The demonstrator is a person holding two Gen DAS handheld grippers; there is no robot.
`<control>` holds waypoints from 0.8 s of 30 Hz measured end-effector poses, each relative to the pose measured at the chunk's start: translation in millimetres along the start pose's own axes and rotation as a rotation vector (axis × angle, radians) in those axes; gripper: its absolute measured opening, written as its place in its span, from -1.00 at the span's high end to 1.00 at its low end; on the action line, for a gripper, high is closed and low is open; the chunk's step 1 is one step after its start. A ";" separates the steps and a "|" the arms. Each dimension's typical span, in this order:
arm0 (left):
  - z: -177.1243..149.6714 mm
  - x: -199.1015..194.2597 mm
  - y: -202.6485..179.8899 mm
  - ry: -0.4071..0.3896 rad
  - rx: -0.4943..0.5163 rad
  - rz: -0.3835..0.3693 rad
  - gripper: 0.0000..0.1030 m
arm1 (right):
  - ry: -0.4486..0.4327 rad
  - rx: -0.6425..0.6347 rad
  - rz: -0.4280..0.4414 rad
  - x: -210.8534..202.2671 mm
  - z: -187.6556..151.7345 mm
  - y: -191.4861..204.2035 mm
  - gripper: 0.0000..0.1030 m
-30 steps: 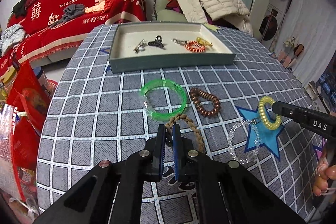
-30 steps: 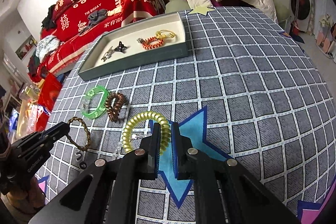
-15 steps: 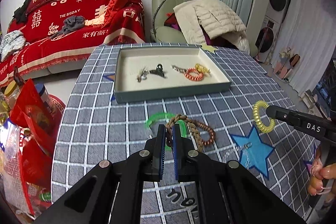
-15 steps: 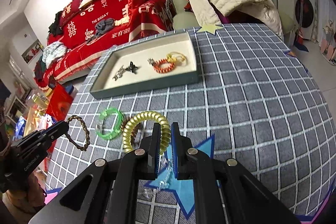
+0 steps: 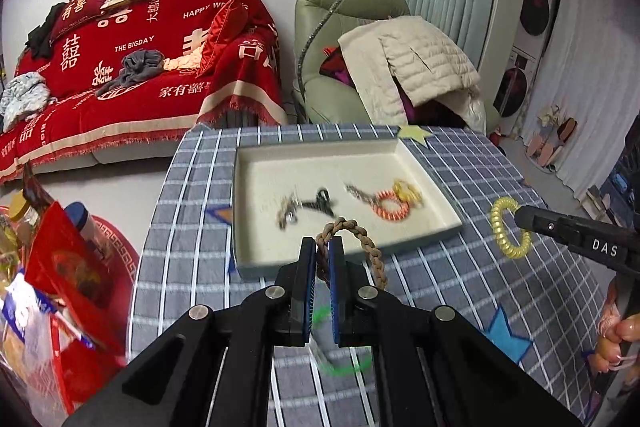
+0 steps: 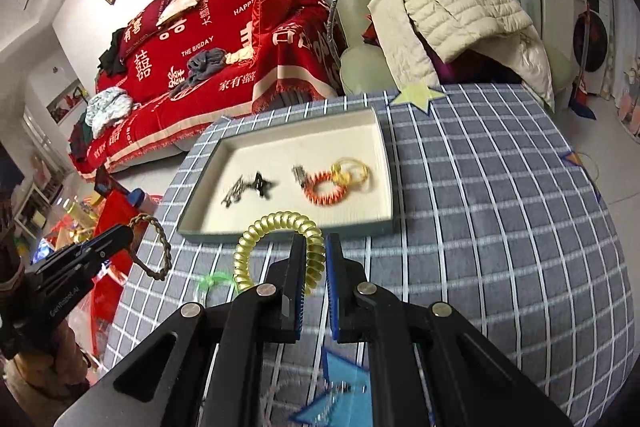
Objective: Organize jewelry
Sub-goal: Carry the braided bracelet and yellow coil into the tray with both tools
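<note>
Left wrist view: a braided brown cord bracelet is pinched between the closed pads of the left gripper and hangs in the air over the near rim of the shallow cream-lined tray. A yellow plastic coil hair tie, springy and ribbed, is clamped likewise in the right gripper, just short of the tray. Both are held by a thin edge only, so a slip may be caused by any swing. If released early, either could land on the checked tablecloth or tangle with the orange coil already inside.
</note>
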State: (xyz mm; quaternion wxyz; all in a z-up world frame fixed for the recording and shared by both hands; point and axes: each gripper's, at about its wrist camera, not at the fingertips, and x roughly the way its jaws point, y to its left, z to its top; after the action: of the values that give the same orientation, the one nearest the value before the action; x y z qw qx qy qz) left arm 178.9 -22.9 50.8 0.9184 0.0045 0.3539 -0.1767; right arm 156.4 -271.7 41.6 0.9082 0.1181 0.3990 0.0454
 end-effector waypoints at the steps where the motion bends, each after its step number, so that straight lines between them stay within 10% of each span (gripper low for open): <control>1: 6.6 4.9 2.5 -0.001 0.000 0.005 0.46 | -0.001 -0.004 -0.003 3.4 5.4 1.2 0.80; 11: 50.3 67.7 16.9 0.023 -0.028 0.040 0.46 | 0.015 -0.031 -0.015 61.5 50.6 10.3 0.80; 24: 24.2 148.1 15.7 0.143 0.001 0.114 0.46 | 0.089 -0.015 -0.069 139.2 46.4 -4.5 0.80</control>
State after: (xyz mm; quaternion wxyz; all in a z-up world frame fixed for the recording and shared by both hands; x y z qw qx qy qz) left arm 301.5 -59.1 -29.4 0.8993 0.0377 0.4178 -0.1237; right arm 284.8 -259.7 -28.6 0.8914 0.0954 0.4425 0.0222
